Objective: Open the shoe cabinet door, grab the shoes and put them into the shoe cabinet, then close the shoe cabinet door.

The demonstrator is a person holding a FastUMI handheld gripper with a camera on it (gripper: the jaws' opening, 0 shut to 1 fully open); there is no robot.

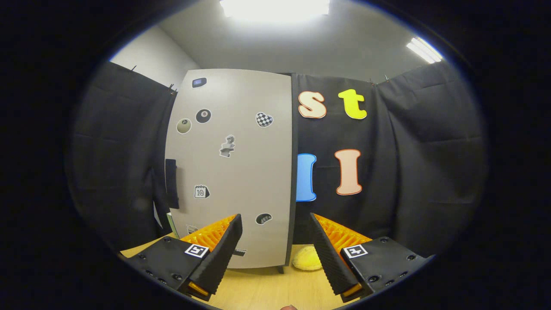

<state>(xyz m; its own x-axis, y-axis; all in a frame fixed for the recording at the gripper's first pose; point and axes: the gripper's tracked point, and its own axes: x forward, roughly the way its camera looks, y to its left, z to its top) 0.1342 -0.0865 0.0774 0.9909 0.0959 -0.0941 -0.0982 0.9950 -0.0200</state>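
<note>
Straight ahead of your gripper (pixel 275 226), beyond its two fingers, stands the shoe cabinet (pixel 230 168). You are looking at its door, a tall, pale grey-beige panel that is shut flat against the front. A dark upright handle (pixel 171 183) sits on the door's left edge, about halfway up. Stickers are scattered over the panel: a black billiard ball (pixel 203 116), a pale round one (pixel 184 125) just beside it, a checkered heart (pixel 264 119) toward the right, a small grey bust (pixel 227 146) near the middle, a little calendar (pixel 201 191) lower down, and a dark bean shape (pixel 263 218) close to your left finger's tip. You can see a short dark foot under the cabinet's right corner.

Just right of that foot, on the light wooden table (pixel 267 288), lies a soft yellow shoe (pixel 307 259); it shows as a rounded lump, partly hidden behind your right finger, so you cannot make out its shape fully. It sits beside the cabinet, not inside it.

Your fingers are spread wide apart with nothing between them, clear of both the door and the shoe. Black cloth (pixel 422 163) hangs behind and to both sides, and ceiling lights (pixel 275 6) glare overhead.
</note>
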